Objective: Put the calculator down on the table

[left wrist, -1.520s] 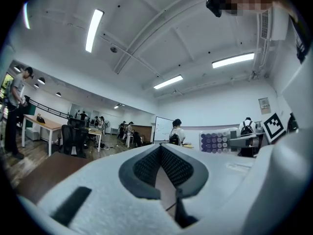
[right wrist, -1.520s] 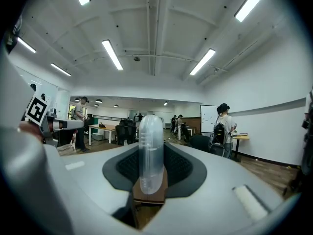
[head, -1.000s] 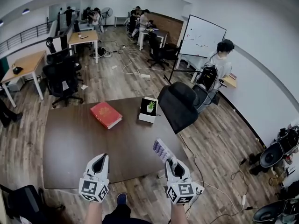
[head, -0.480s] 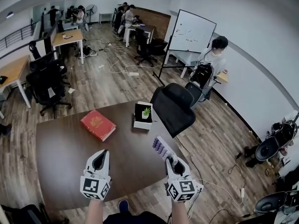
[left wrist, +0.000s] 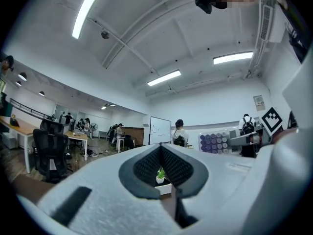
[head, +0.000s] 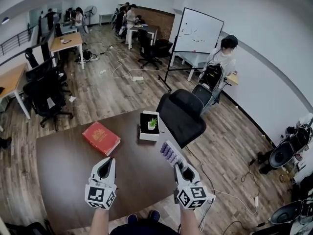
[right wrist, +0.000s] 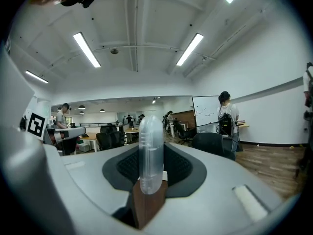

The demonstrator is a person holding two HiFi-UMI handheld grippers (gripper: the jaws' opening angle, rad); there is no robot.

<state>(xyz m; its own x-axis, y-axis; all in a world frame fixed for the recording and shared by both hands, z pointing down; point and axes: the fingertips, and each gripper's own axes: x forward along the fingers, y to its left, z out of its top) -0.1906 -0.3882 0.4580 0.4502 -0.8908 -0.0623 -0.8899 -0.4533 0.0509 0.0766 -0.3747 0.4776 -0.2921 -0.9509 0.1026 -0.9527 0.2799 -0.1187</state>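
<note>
My right gripper (head: 180,169) pinches the calculator (head: 169,153) by its near end. Its purple keys face up and left, and it sticks out ahead of the jaws over the near right edge of the dark table (head: 63,180). My left gripper (head: 105,166) is level beside it on the left, its jaws pressed together at the tips with nothing between them. Farther out on the table lie a red book (head: 101,137) on the left and a white box with a small green plant (head: 149,125). A black chair (head: 182,114) stands at the far right corner.
</note>
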